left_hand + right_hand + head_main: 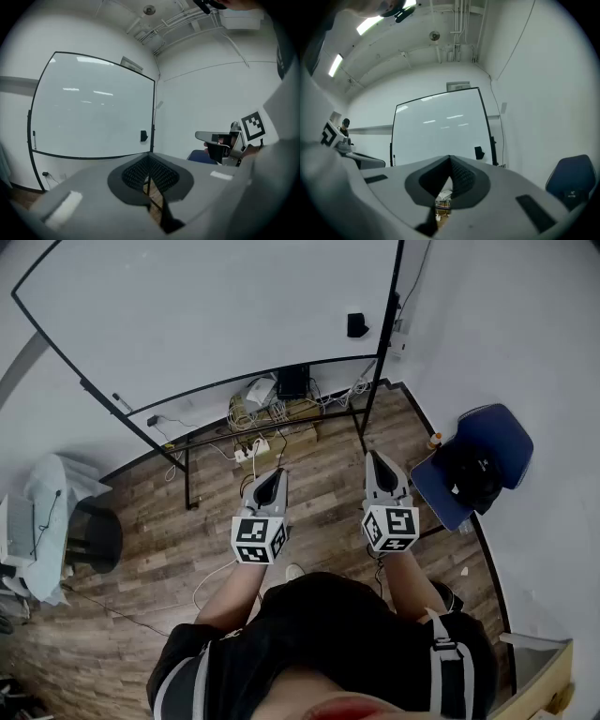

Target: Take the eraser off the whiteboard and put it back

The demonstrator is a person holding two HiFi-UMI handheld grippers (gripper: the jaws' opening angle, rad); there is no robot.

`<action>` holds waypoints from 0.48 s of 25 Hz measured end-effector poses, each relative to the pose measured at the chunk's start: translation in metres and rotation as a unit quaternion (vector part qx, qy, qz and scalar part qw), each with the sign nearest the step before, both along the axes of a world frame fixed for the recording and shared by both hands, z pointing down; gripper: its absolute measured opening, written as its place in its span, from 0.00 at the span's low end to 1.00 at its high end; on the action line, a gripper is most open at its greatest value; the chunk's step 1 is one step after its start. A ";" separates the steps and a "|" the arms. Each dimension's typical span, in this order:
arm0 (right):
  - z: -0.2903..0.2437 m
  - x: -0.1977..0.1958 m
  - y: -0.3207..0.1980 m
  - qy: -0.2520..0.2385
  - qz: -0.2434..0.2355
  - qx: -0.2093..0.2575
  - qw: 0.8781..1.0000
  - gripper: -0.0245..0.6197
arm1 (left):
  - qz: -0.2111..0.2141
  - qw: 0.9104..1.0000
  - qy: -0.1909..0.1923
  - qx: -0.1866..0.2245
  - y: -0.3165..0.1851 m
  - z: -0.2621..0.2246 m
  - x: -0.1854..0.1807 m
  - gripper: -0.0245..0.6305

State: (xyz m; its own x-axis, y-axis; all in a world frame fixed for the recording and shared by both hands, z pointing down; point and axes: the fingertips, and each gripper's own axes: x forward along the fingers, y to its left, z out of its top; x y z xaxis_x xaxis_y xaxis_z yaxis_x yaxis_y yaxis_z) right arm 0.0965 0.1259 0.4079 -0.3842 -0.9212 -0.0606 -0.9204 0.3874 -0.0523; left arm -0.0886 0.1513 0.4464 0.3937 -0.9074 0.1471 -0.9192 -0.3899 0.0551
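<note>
Head view: L tongs [271,476] and R tongs [379,463], both closed w/ nothing held, side by side facing whiteboard [206,315]; eraser [356,324] on board's lower-right area, well apart from tongs.

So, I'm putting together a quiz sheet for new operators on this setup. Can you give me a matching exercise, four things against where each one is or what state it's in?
Things:
1. eraser
2. blue chair
3. power strip
4. right gripper

Places or states:
A. on the floor beneath the whiteboard
B. jaws together, nothing held
C. stuck on the whiteboard near its right edge
D. beside the right-hand wall

Pairs: 1-C, 2-D, 3-A, 4-B.
</note>
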 end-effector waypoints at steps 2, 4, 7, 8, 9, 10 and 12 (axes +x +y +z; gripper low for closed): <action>-0.004 0.000 0.003 0.000 -0.001 0.005 1.000 0.05 | -0.003 1.000 0.000 0.002 0.002 -0.003 -0.003 0.05; -0.007 0.000 0.006 0.001 -0.002 0.008 1.000 0.05 | -0.004 1.000 0.000 0.003 0.004 -0.005 -0.006 0.05; -0.008 -0.001 0.008 0.001 -0.004 0.008 1.000 0.05 | -0.003 1.000 0.001 0.003 0.005 -0.007 -0.008 0.05; -0.008 -0.001 0.008 0.001 -0.005 0.008 1.000 0.05 | -0.002 1.000 0.001 0.003 0.005 -0.007 -0.009 0.05; -0.008 -0.002 0.007 0.000 -0.005 0.007 1.000 0.05 | -0.002 1.000 0.001 0.002 0.004 -0.007 -0.010 0.05; -0.009 -0.002 0.007 -0.001 -0.004 0.007 1.000 0.05 | -0.002 1.000 0.001 0.001 0.004 -0.007 -0.011 0.05; -0.010 0.000 0.006 -0.005 0.002 0.008 1.000 0.05 | 0.000 1.000 0.003 0.001 0.003 -0.007 -0.012 0.05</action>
